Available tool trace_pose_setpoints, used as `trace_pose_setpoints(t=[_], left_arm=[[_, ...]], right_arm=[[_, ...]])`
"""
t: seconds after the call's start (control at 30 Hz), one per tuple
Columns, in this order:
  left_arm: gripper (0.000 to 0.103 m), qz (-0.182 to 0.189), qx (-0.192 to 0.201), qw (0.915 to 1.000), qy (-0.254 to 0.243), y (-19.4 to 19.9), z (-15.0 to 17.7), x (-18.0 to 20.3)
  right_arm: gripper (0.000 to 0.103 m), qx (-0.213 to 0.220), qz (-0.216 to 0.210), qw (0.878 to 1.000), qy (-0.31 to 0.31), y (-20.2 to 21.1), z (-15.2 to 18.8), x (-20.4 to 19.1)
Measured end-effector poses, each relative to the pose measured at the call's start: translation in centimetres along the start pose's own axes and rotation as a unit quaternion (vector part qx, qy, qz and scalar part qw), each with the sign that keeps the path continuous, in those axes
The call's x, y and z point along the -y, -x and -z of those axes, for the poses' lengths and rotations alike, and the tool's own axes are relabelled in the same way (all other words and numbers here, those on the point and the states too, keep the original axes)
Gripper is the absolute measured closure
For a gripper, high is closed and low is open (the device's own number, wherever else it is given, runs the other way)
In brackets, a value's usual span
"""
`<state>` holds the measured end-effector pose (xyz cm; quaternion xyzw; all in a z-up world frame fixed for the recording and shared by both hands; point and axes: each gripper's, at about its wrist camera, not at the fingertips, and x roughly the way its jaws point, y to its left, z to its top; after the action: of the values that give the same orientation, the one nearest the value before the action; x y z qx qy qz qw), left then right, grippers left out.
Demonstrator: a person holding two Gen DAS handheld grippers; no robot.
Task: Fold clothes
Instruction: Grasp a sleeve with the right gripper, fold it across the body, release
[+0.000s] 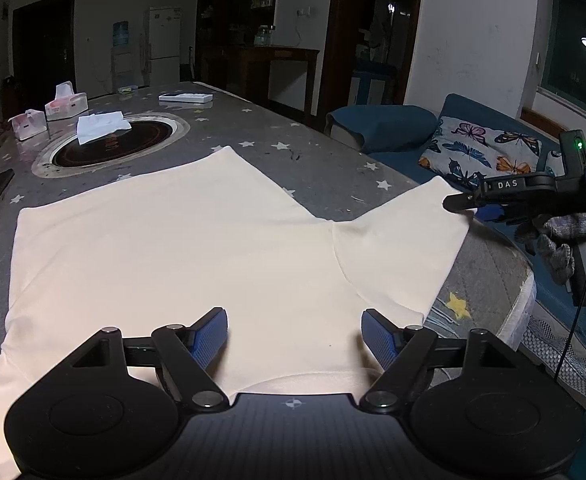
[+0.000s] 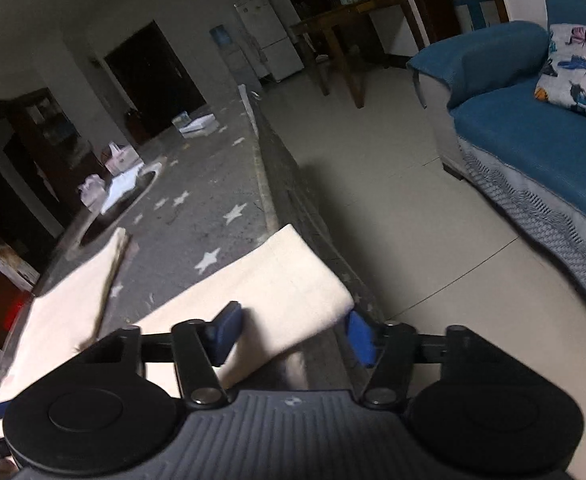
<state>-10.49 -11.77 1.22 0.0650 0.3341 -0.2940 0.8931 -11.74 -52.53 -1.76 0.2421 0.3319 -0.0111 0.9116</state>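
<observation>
While cream T-shirt [image 1: 181, 248] lies spread flat on star-patterned desk [image 1: 325, 168] — ready for folding — left hand-held gripper [image 1: 294, 334] hovers released over collar. Right hand-held gripper [image 2: 291, 334] straddles sleeve [image 2: 289, 280] at desk edge, jaws apart, not yet clamped — likely first fold inward.

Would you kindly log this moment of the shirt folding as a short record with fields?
garment: cream T-shirt spread flat on the star-patterned table
left gripper: open, above the shirt near its collar
right gripper: jaws on either side of the sleeve end at the table edge, not visibly clamped
clutter: tissue packs at the far end
nearby: blue sofa
</observation>
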Motion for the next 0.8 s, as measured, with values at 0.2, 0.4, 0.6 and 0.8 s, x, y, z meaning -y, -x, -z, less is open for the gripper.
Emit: trace_pose_setpoints(t=[0.2, 0.4, 0.6, 0.8], left_arm=[[0.026, -0.001, -0.003, 1.0, -0.001, -0.1, 0.0, 0.2], [0.025, -0.002, -0.003, 1.0, -0.003, -0.2, 0.0, 0.3], [0.023, -0.015, 0.011, 0.9998, 0.007, 0.9, 0.0, -0.8], [0.021, -0.052, 0.032, 0.9974, 0.039, 3.2, 0.6, -3.4]], right_arm=[[0.074, 0.023, 0.016, 1.0, 0.009, 0.9, -0.3, -0.2], [0.093, 0.04, 0.013, 0.999, 0.024, 1.7, -0.7, -1.5], [0.094, 0.042, -0.049, 0.996, 0.063, 3.2, -2.6, -5.8], [0.094, 0.019, -0.141, 0.982, 0.121, 3.6, -4.1, -12.9]])
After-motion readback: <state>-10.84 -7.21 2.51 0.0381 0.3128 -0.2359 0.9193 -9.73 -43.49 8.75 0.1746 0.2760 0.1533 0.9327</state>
